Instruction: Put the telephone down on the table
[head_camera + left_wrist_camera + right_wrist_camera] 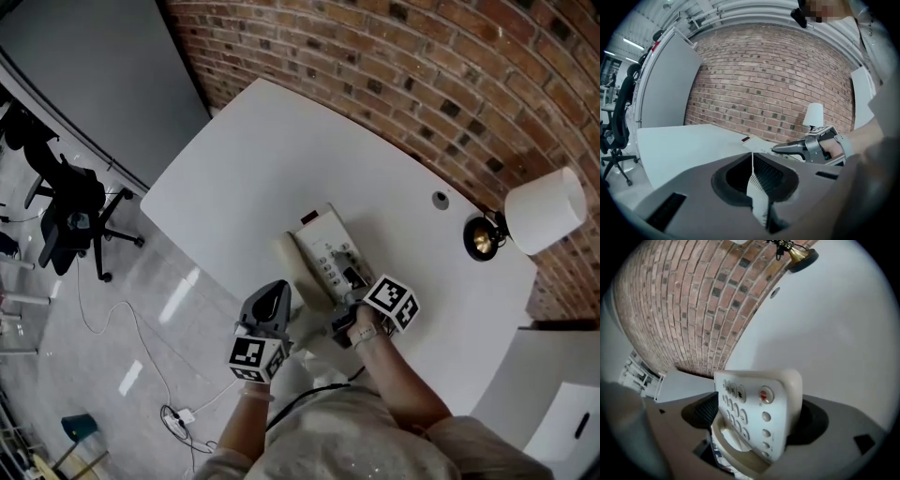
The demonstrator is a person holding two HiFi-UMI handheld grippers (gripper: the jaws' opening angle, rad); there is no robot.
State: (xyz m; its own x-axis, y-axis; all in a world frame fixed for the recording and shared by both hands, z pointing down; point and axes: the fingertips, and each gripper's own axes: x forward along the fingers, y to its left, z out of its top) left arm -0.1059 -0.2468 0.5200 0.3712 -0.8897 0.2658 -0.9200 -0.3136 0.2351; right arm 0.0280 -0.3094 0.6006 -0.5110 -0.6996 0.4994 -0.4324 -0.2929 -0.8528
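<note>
— So, what is far out to the left of the left tongs (275, 289)?
— A black chair (70, 216) on wheels. It stands on the shiny floor (141, 309), down past the edge of the counter (281, 141).
— And what are the left tongs doing?
— Their two jaws are pressed together, and they hold nothing. They hang by the near edge of the counter. The tip points toward the brick wall (422, 56).
— Where is the telephone (323, 251)?
— It lies on the white counter, just to the right of the left tongs' tip. Its buttons face up. The cream handset (296, 267) is on the side next to the left tongs.
— And the right tongs (350, 289)?
— They are at the near end of the telephone. Their jaws stand wide apart, one on each side of that end. The telephone sits between them, but the pads do not look like they squeeze it. I can see a little gap by one pad.
— Who holds them?
— A hand (364, 330), right behind them, next to the cube with black and white squares.
— What is to the right of the right tongs?
— A lamp (544, 211) with a white shade, well apart from them, up by the wall. Its round gold foot (481, 239) stands on the counter. A small grey dot (441, 199) in the counter is near that foot, on the side toward the tongs.
</note>
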